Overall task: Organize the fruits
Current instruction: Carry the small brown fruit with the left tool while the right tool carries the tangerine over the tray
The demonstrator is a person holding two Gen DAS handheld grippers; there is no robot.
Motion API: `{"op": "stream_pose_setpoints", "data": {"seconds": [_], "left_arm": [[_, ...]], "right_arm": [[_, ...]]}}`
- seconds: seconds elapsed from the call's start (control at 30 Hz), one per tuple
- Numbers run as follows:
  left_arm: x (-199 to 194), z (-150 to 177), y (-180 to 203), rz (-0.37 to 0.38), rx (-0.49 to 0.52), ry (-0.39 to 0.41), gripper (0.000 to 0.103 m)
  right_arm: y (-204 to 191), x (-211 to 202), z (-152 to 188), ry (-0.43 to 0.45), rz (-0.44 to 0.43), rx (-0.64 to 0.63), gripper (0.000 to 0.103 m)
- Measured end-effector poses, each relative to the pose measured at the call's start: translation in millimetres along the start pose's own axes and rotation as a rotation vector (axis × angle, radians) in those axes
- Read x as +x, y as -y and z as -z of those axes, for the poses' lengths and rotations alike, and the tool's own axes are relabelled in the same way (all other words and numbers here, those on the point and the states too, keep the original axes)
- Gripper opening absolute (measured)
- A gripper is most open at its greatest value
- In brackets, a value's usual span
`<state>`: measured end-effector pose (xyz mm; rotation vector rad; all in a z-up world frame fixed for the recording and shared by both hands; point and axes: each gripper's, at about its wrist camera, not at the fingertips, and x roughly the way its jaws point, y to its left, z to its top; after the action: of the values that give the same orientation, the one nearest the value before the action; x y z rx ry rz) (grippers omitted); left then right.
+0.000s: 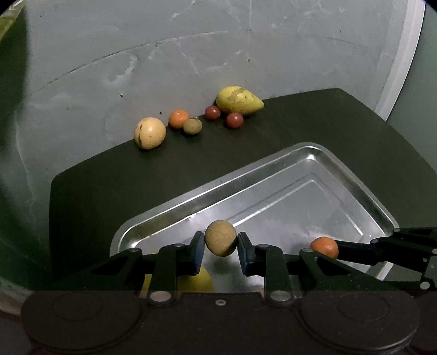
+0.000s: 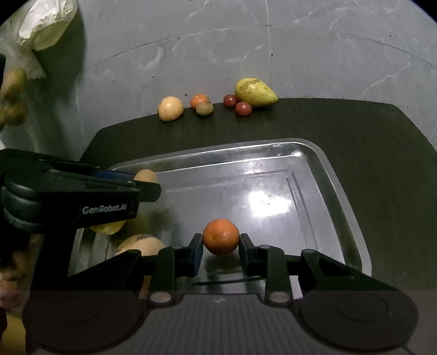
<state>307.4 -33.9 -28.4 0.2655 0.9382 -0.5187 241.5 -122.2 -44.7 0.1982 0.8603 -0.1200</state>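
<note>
My left gripper [image 1: 220,247] is shut on a rough tan round fruit [image 1: 220,238], held over the metal tray [image 1: 273,174]. My right gripper [image 2: 220,245] is shut on a small orange [image 2: 220,236] above the tray [image 2: 327,169]; that orange [image 1: 324,246] shows at the right in the left wrist view. In the right wrist view the left gripper [image 2: 142,181] reaches in from the left with its tan fruit [image 2: 146,176]. A yellow fruit [image 2: 108,227] and a pale round fruit [image 2: 140,243] lie in the tray's near left part.
On the dark table [image 1: 109,174] by the grey wall lie a pale round fruit [image 1: 150,133], an orange [image 1: 179,118], a brown-green fruit [image 1: 192,126], two red fruits [image 1: 212,112] [image 1: 234,120] and a yellow-green mango [image 1: 239,100]. A white bag [image 2: 46,21] hangs at upper left.
</note>
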Motion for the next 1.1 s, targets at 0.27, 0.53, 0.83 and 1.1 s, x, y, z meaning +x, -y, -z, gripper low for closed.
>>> {"op": "stream_pose_setpoints", "data": {"seconds": [0.27, 0.53, 0.83, 1.1], "left_arm": [[1.5, -0.6, 1.5, 0.002, 0.018, -0.008, 0.028], [3.7, -1.3, 3.8, 0.006, 0.027, -0.017, 0.028], [4.5, -0.7, 3.5, 0.019, 0.035, -0.025, 0.028], [4.6, 0.0, 4.6, 0.035, 0.036, -0.029, 0.028]], "right_arm": [[0.1, -0.6, 4.2, -0.011, -0.002, -0.008, 0.032], [1.2, 0.3, 6.1, -0.024, 0.0, -0.007, 0.032], [1.9, 0.9, 8.0, -0.033, -0.004, -0.011, 0.032], [1.9, 0.3, 9.5, -0.035, -0.003, -0.014, 0.032]]}}
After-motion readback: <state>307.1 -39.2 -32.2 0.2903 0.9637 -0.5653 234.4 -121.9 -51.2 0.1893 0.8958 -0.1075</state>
